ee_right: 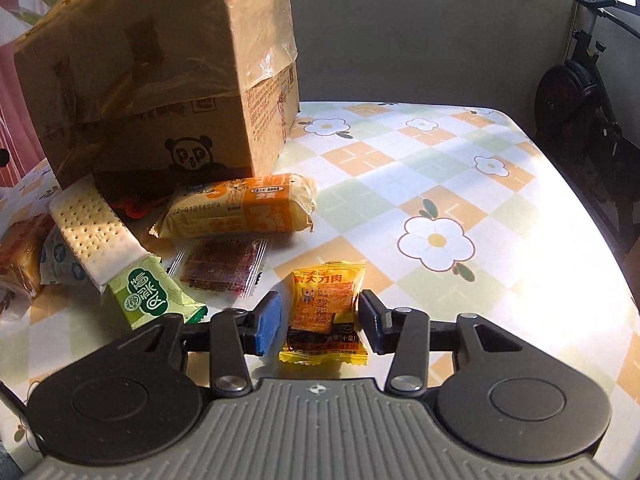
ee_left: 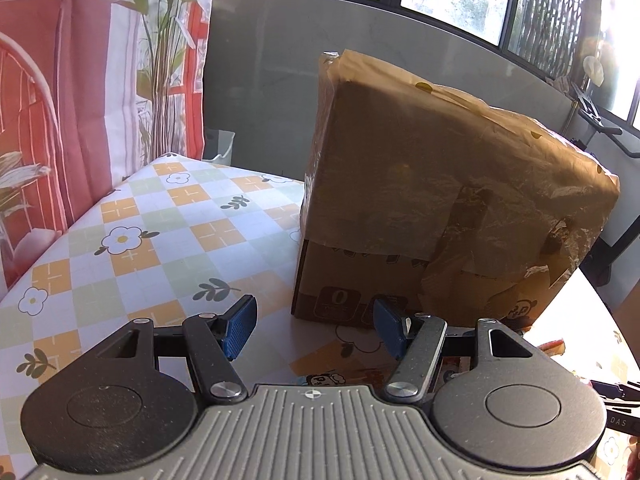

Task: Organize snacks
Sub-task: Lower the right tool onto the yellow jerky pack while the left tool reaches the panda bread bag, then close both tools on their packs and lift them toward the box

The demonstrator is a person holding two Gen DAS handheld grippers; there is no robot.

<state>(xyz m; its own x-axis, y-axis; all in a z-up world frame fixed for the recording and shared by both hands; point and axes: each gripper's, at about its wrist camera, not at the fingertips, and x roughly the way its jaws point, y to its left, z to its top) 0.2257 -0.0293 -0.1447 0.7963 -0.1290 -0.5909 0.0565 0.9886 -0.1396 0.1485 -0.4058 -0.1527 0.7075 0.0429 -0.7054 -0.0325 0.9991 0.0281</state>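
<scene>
- Cardboard box [ee_right: 160, 76], partly wrapped in brown tape, is stood on the checked tabletop [ee_right: 460, 168]
- A small yellow snack packet [ee_right: 326, 312] is framed between the wide-spread jaws of the right gripper [ee_right: 320, 322], untouched by either pad
- An orange packet [ee_right: 240, 210], a cracker pack [ee_right: 94, 226] and a green packet [ee_right: 152, 300] are seen beside the box
- The left gripper [ee_left: 314, 326] is held with jaws wide and empty, facing the box

A cardboard box [ee_right: 160, 80] stands upper left on the table [ee_right: 460, 184], snack packets [ee_right: 236, 212] before it, one packet [ee_right: 324, 312] lower centre.
</scene>
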